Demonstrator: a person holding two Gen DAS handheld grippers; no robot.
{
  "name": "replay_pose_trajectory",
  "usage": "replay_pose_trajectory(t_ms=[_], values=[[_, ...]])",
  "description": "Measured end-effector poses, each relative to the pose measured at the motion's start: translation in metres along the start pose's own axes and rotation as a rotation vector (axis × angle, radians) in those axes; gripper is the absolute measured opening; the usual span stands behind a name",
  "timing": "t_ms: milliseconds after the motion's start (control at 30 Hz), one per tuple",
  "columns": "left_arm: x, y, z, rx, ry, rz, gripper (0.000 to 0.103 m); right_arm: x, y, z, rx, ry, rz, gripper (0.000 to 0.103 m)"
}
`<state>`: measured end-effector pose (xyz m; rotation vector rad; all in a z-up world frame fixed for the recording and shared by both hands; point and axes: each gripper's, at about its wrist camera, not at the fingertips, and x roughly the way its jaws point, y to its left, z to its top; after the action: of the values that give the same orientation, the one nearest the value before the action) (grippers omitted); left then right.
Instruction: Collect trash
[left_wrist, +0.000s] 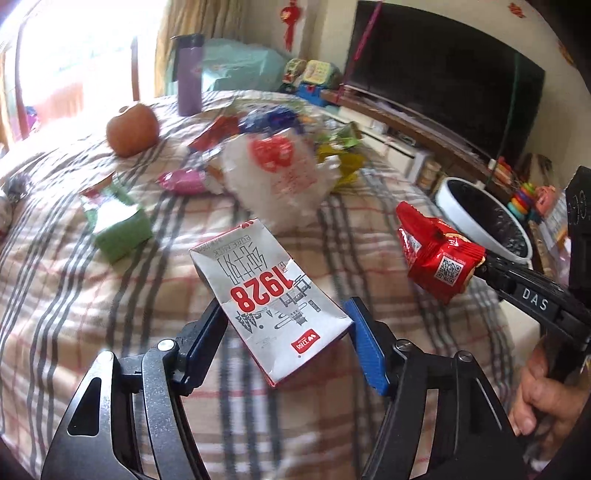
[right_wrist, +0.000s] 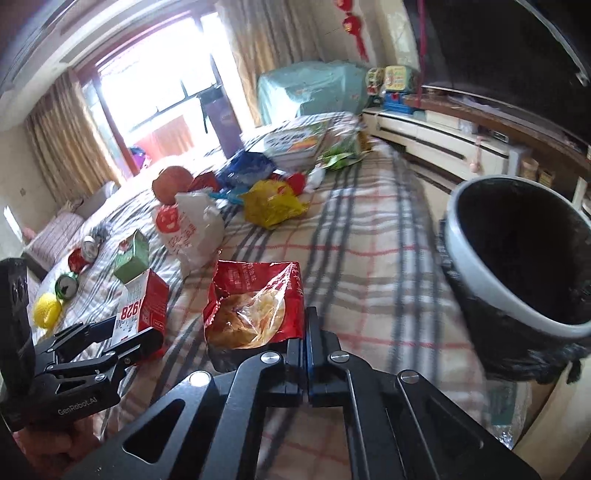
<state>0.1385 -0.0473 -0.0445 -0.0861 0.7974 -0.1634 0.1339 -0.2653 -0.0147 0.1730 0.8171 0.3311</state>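
Observation:
A white milk carton printed with a red "1928" is clamped between the blue pads of my left gripper, above the checked bedspread. The right wrist view shows the same carton from the side in the left gripper. My right gripper is shut on the edge of a red snack bag with bread inside. The red snack bag hangs from the right gripper near the bin. The white-rimmed bin with a black liner stands beside the bed at the right.
On the bedspread lie a green carton, a white plastic bag, a pink wrapper, an apple, a purple bottle, a yellow bag and cans. A dark television stands behind the bin.

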Motion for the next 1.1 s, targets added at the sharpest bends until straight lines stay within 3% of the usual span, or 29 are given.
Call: replay_pose_trajectory(t_ms=[567,1100], values=[[0.011,-0.090,0.030,0.166,-0.018,-0.182,0.065,-0.057,-0.082,0.010,0.152,-0.101,-0.126,0.000],[0.026,-0.154,0.054,0.257,-0.027,-0.273,0.065,-0.070,-0.136,0.020,0.217,-0.116,-0.206,0.000]])
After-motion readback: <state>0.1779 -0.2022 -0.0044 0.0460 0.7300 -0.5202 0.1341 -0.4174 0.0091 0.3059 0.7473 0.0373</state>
